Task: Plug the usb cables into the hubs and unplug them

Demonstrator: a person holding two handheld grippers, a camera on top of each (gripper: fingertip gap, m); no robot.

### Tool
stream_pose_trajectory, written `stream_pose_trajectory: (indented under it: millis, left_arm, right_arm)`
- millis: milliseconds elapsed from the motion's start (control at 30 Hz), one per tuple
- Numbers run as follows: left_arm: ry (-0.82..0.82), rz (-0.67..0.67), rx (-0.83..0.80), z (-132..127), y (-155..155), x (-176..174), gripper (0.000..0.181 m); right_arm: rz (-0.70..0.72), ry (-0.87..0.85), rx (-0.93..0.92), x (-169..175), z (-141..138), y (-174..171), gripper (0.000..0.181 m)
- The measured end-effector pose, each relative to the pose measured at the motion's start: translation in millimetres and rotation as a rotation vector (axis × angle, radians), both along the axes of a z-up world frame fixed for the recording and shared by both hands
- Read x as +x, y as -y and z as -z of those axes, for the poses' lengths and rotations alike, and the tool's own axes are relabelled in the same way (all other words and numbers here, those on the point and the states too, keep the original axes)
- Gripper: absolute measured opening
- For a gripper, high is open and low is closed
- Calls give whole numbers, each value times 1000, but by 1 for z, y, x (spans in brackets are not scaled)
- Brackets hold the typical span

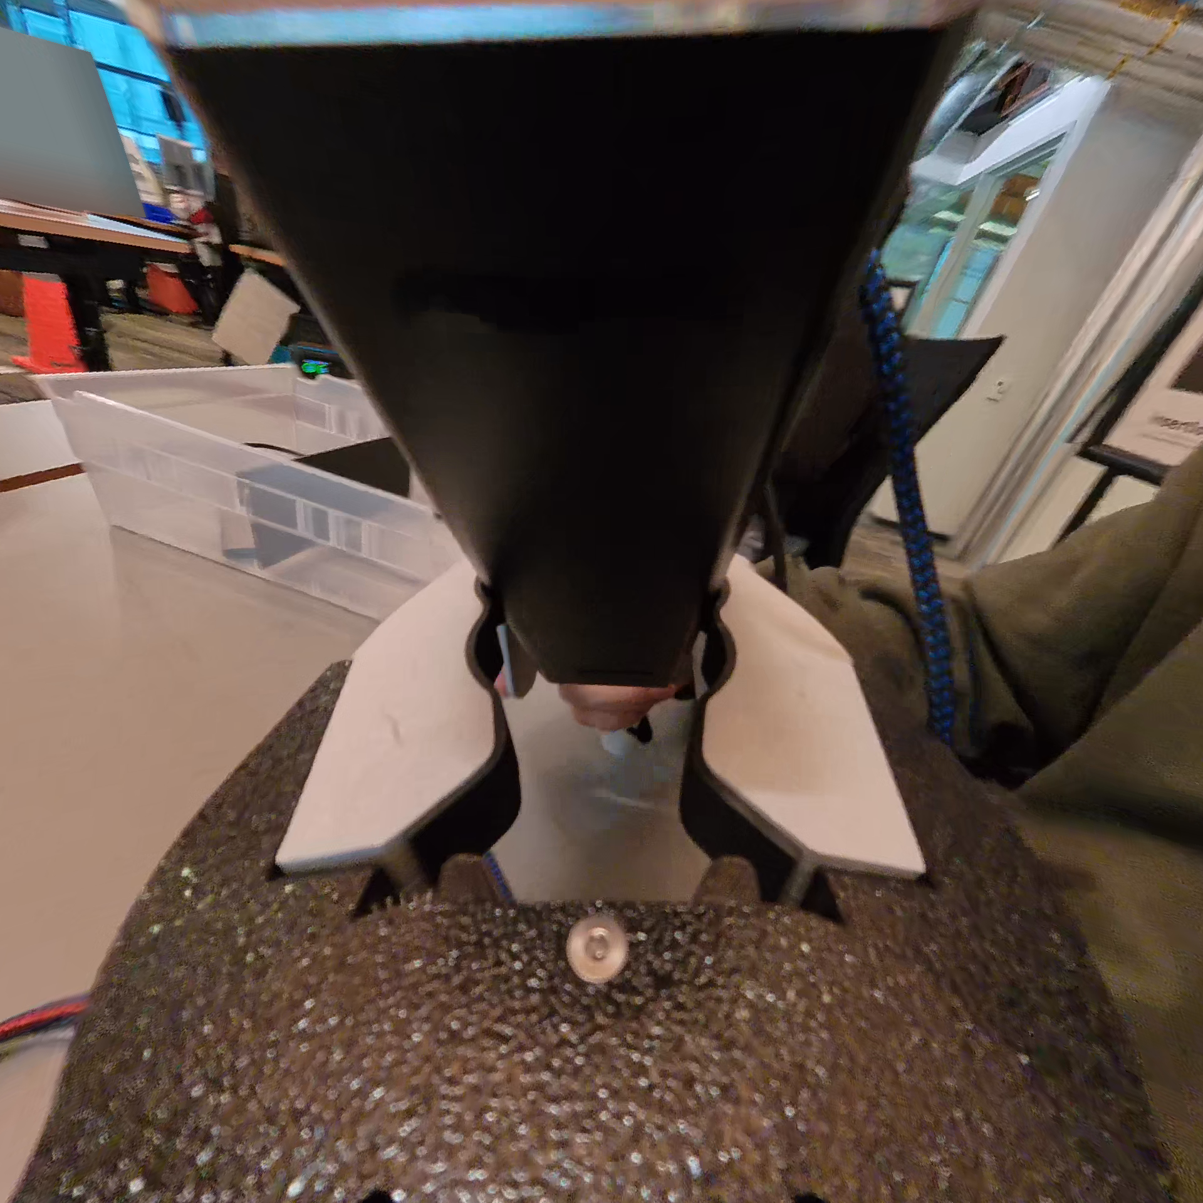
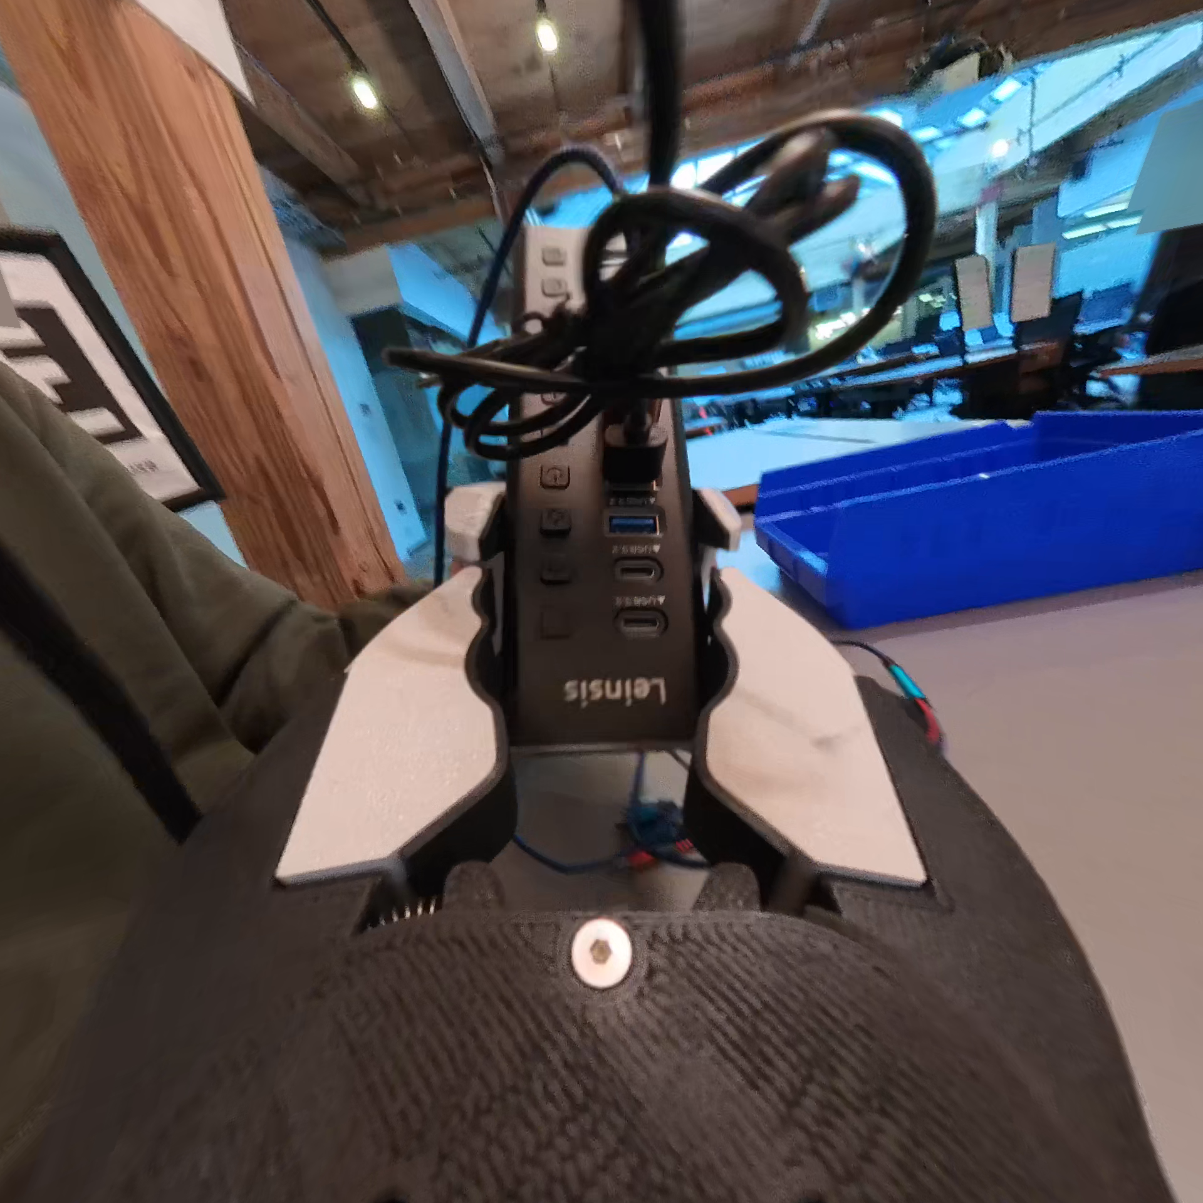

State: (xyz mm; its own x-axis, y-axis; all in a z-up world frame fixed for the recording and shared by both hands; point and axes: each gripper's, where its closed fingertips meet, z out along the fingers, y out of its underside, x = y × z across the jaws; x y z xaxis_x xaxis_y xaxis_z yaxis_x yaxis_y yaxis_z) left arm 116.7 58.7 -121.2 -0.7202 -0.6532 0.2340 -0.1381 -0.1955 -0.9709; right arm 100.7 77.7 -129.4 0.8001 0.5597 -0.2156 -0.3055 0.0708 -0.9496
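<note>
A long black USB hub (image 2: 586,657) with a row of ports and buttons is held in the air, with its port face toward the right wrist camera. My right gripper (image 2: 599,618) is shut on its near end. My left gripper (image 2: 595,521) grips the same hub farther along. In the left wrist view the hub's plain black back (image 1: 586,325) fills the middle, clamped between my left gripper's (image 1: 599,625) fingertips. One black USB plug (image 2: 631,449) sits in an upper port. A tangle of black cables (image 2: 683,312) hangs blurred beyond it.
A clear plastic bin (image 1: 195,456) stands on the grey table (image 1: 130,683) to the left. A blue bin (image 2: 976,508) stands to the right. There are also an olive sleeve (image 1: 1074,651), a blue braided cord (image 1: 911,521), a wooden pillar (image 2: 195,293) and thin coloured wires (image 2: 911,696).
</note>
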Motion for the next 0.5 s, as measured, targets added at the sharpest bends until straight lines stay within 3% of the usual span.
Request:
stream_pose_trajectory:
  millis: [67, 167, 267, 400, 500]
  left_arm:
    - [-15, -56, 48, 4, -13, 4, 60]
    - [-51, -144, 145, 13, -44, 4, 60]
    - [-63, -177, 229, 23, -65, -1, 59]
    - [-60, -88, 272, 34, -54, -6, 59]
    - [-55, -15, 326, 45, -37, -7, 59]
  right_arm:
    - [29, 106, -81, 12, 11, 4, 73]
    - [192, 255, -242, 66, 27, 23, 83]
    - [355, 188, -252, 117, 3, 53, 76]
    - [302, 204, -133, 93, -45, 63, 63]
    - [235, 360, -192, 64, -44, 36, 58]
